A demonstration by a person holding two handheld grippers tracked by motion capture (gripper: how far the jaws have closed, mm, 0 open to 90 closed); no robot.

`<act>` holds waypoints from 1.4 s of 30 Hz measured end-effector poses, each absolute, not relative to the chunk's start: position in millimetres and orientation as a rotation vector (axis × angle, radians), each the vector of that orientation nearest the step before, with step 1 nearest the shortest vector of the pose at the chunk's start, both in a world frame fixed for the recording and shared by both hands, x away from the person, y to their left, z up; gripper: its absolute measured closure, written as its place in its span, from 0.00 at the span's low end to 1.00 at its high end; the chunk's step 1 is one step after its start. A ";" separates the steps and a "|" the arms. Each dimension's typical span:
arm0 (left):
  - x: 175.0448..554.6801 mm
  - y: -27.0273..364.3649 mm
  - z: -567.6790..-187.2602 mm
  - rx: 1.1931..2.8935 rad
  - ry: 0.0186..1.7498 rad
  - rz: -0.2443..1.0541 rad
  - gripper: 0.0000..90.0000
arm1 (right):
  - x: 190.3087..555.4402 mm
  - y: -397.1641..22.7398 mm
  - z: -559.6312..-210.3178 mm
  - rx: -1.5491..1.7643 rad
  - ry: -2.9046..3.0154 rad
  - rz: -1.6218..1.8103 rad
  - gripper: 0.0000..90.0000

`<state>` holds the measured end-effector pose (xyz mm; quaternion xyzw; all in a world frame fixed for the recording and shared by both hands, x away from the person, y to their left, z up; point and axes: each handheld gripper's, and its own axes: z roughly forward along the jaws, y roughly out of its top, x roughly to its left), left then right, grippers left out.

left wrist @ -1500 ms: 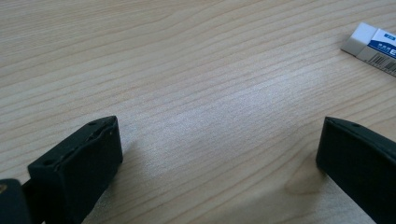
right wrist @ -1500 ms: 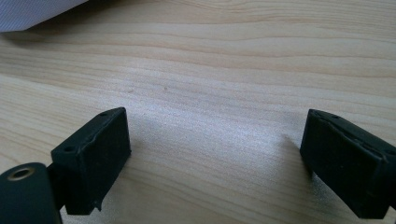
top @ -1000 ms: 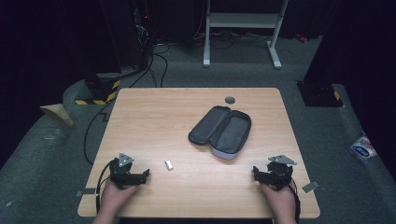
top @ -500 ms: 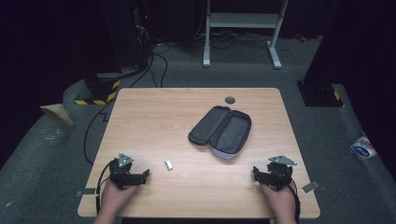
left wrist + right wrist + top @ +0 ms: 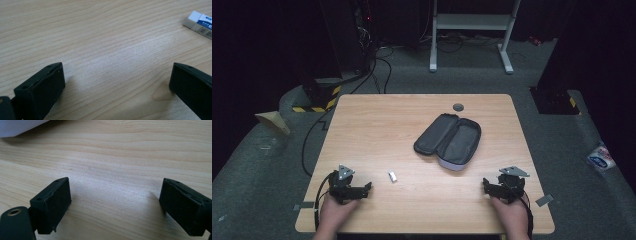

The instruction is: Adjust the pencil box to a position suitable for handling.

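Note:
An open dark pencil case (image 5: 447, 142) with a pale grey underside lies right of the table's middle. A small white eraser (image 5: 392, 176) with a blue-printed sleeve lies nearer the front; in the left gripper view the eraser (image 5: 200, 23) sits at the upper right, beyond the jaws. My left gripper (image 5: 357, 189) rests on the wood at the front left, open, with bare table between its jaws (image 5: 117, 75). My right gripper (image 5: 494, 187) rests at the front right, open and empty (image 5: 115, 188). A corner of the case (image 5: 20, 126) shows ahead of it to its left.
A small dark round disc (image 5: 458, 107) is set into the wooden table (image 5: 377, 125) near its far edge. Cables, a black-and-yellow striped block and a white metal stand are on the grey floor beyond the table. A hand holds each gripper at the front edge.

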<state>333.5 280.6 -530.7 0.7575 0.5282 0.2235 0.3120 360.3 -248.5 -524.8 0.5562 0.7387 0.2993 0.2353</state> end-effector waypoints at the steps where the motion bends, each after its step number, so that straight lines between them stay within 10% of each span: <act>1: 332.5 280.3 -530.8 1.994 1.398 0.586 0.01 | 360.4 -248.5 -524.8 1.526 2.027 0.821 0.11; 14: 329.5 279.7 -530.6 1.997 1.395 0.586 0.01 | 349.8 -249.5 -514.6 1.441 2.009 0.917 0.43; 39: 328.5 280.5 -530.2 1.999 1.382 0.583 0.03 | 385.9 -145.3 -482.9 1.183 2.174 1.067 0.53; 42: 325.6 280.5 -529.9 1.994 1.374 0.589 0.06 | 390.7 -141.8 -490.9 1.209 2.199 1.052 0.65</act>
